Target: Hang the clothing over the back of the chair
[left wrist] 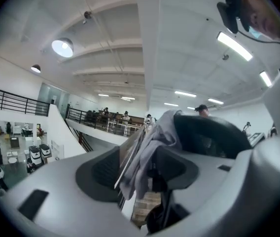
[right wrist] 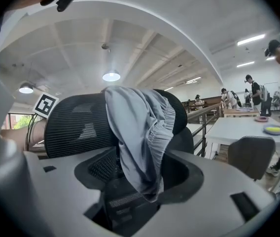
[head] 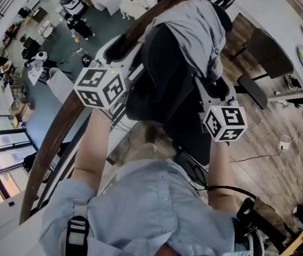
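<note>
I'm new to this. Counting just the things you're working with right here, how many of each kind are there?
Grippers: 2 (left gripper, right gripper), both with jaws apart
Black chair: 1
Grey garment, draped over the chair's back: 1
Total: 4

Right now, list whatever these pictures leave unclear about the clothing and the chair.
- Clothing: head view, the part hanging beyond the chair back is hidden by that back.
- Chair seat and base: head view, covered by the chair back and the person's torso; both gripper views, blocked by the jaws.
- Garment type: bunched folds in every view hide its shape.
</note>
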Demonstrator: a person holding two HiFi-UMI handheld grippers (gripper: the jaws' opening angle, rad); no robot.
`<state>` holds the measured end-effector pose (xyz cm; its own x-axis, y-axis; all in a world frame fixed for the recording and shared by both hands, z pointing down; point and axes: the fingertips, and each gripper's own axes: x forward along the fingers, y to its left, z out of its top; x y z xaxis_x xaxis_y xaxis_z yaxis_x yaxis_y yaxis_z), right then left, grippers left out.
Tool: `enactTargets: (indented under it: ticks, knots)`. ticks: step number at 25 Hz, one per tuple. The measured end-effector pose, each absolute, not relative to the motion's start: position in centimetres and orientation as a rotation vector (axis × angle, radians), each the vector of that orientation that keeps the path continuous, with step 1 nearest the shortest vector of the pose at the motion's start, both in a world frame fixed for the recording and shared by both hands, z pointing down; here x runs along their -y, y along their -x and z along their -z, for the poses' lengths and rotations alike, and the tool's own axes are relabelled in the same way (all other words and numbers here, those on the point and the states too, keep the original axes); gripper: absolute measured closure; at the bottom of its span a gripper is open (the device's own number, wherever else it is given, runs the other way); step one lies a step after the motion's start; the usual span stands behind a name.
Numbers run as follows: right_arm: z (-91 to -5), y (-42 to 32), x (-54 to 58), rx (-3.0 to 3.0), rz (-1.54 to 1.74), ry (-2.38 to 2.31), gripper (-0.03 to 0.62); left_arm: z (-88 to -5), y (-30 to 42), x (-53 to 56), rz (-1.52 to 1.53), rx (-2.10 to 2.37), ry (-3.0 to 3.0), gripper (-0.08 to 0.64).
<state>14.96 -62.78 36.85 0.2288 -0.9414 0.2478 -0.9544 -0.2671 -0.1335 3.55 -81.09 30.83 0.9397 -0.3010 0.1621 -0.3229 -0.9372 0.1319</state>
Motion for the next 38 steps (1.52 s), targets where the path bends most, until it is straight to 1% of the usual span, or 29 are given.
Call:
enactTargets:
  ticks: [3,6,7,9,10,14,18,20,25,27,33,34,38]
  knots:
    - [-35.1,-13.8,62.8,1.861,-0.39,-2.439,0.314,-28.6,-1.0,79.9,-0.109,0.515,-2.936,0.323]
    - [-33.7,-13.0,62.2,1.855,-0.339,-2.444,0.314,-26.9,0.4,77.6,-0.037,0.532,-2.958,0.342]
    - [-33.6,-12.8,61.9,1.86,-0.334,-2.436,0.314,-26.5,0.5,76.6,-0.019,0.544,-2.965,0.353]
    - [-33.7,-12.6,61.0,1.879,-0.348,-2.411,0.313,-26.1,0.7,74.9,0.016,0.576,-2.964,0.415]
    - [-33.8,-12.5,60.6,1.888,-0.358,-2.399,0.308,-25.9,0.9,74.2,0.034,0.592,-2.955,0.435]
    - [-33.4,-12.0,59.4,1.897,-0.355,-2.393,0.304,-25.5,1.6,72.1,0.081,0.622,-2.925,0.459]
    - [-34.1,-12.5,58.0,1.863,-0.394,-2.427,0.304,-25.1,1.5,69.8,0.115,0.64,-2.921,0.506]
    - [-34.5,-12.8,57.5,1.853,-0.427,-2.446,0.291,-24.8,1.6,69.1,0.128,0.669,-2.929,0.522]
    - [-33.2,-12.6,56.8,1.886,-0.377,-2.461,0.298,-23.0,2.2,67.7,0.218,0.735,-2.959,0.525]
    - [-32.4,-12.4,56.5,1.898,-0.329,-2.46,0.326,-22.3,1.8,66.6,0.246,0.724,-2.973,0.525]
    - [-29.2,-11.3,56.1,1.915,-0.162,-2.463,0.493,-21.5,-0.2,63.8,0.267,0.659,-3.047,0.536]
    - [-28.7,-11.0,55.9,1.912,-0.142,-2.465,0.513,-21.4,-0.3,63.4,0.268,0.651,-3.057,0.538]
    - [-26.2,-9.8,55.9,1.882,-0.046,-2.474,0.552,-20.5,-0.3,62.8,0.288,0.657,-3.102,0.545]
